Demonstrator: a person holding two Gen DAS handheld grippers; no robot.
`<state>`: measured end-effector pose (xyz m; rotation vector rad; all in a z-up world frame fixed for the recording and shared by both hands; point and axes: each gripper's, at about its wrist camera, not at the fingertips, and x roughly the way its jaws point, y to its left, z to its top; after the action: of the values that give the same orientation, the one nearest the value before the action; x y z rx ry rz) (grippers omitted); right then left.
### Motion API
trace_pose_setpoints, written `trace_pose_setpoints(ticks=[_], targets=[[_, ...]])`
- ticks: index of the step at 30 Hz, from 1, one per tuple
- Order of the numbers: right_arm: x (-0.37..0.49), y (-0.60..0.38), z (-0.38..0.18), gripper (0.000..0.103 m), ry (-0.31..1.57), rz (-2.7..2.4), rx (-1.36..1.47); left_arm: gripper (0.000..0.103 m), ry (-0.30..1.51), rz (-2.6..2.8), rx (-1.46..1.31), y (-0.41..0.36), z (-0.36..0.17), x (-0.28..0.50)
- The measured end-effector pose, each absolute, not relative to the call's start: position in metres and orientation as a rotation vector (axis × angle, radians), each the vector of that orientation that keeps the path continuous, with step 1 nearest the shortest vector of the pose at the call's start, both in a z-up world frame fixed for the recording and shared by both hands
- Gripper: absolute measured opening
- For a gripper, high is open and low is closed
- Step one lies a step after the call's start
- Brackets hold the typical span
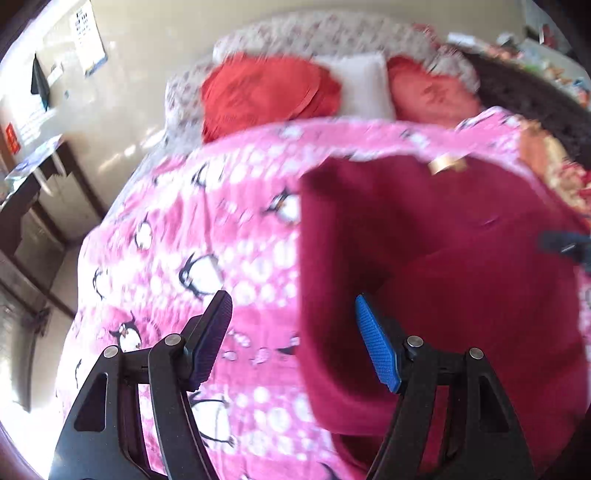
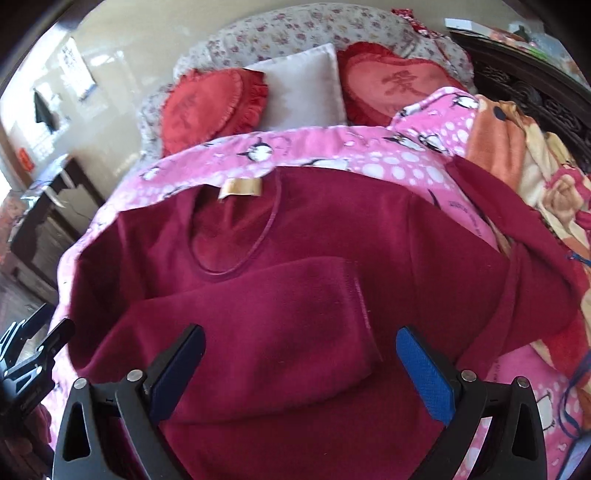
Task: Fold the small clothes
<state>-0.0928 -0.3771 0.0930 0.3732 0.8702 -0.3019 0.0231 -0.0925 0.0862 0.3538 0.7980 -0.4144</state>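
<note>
Nearest in the right wrist view: right hand-held gripper [image 2: 300, 369] spread wide, clasping nothing, poised above the maroon sweater [image 2: 280, 332]. Folded sleeve [image 2: 295, 314] lying across the chest just ahead of the fingers, its cuff edge running between them toward the blue pad. Neckline [image 2: 236, 236] beyond that, with a tan label [image 2: 241, 187] at the collar. Second sleeve [image 2: 517, 243] stretched out to the right, over the edge of an orange patterned blanket [image 2: 509, 147].

Left hand-held gripper [image 1: 293, 334] likewise released and bare (view blurred), hovering at the sweater's left edge, one finger over cloth, the other over the pink penguin blanket [image 1: 207, 229] spread on the bed. Broad strip of bare pink blanket to the left of the garment, down to the bed's side; narrower pink margin past the collar.

Farther back: two red heart cushions [image 2: 207, 107] flanking a white pillow [image 2: 306, 88], all against a floral bolster [image 2: 295, 29]. Dark carved headboard [image 2: 524, 96] at far right, dark side table [image 2: 48, 206] off the bed's left edge, pale wall [image 2: 122, 48] behind.
</note>
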Motion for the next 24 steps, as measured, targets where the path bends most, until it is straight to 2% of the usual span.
trace_pose_setpoints(ticks=[5, 7, 8, 9, 11, 12, 14, 19, 21, 24], targets=[[-0.091, -0.393, 0.097, 0.101, 0.829, -0.363, 0.333, 0.07, 0.867, -0.365, 0.302, -0.076, 0.059, 0.048], [-0.081, -0.399, 0.09, 0.096, 0.842, -0.344, 0.313, 0.07, 0.894, -0.36, 0.259, -0.079, 0.054, 0.053], [-0.075, -0.4, 0.085, 0.075, 0.848, -0.315, 0.304, 0.07, 0.901, -0.365, 0.238, -0.076, 0.054, 0.054], [-0.068, -0.401, 0.079, 0.045, 0.861, -0.273, 0.307, 0.07, 0.903, -0.371, 0.22, -0.074, 0.056, 0.054], [-0.064, -0.403, 0.077, 0.038, 0.837, -0.234, 0.339, 0.07, 0.902, -0.379, 0.198, -0.074, 0.059, 0.055], [-0.063, -0.403, 0.08, 0.025, 0.83, -0.214, 0.333, 0.07, 0.898, -0.381, 0.185, -0.073, 0.062, 0.055], [-0.067, -0.404, 0.094, 0.014, 0.809, -0.178, 0.339, 0.07, 0.89, -0.389, 0.142, -0.069, 0.07, 0.055], [-0.096, -0.42, 0.147, 0.014, 0.648, -0.259, 0.319, 0.07, 0.845, -0.409, 0.056, -0.068, 0.086, 0.053], [-0.095, -0.433, 0.144, 0.014, 0.69, -0.35, 0.293, 0.07, 0.842, -0.408, 0.068, -0.074, 0.085, 0.054], [-0.084, -0.454, 0.108, 0.013, 0.799, -0.503, 0.264, 0.07, 0.867, -0.408, 0.047, -0.076, 0.082, 0.059]])
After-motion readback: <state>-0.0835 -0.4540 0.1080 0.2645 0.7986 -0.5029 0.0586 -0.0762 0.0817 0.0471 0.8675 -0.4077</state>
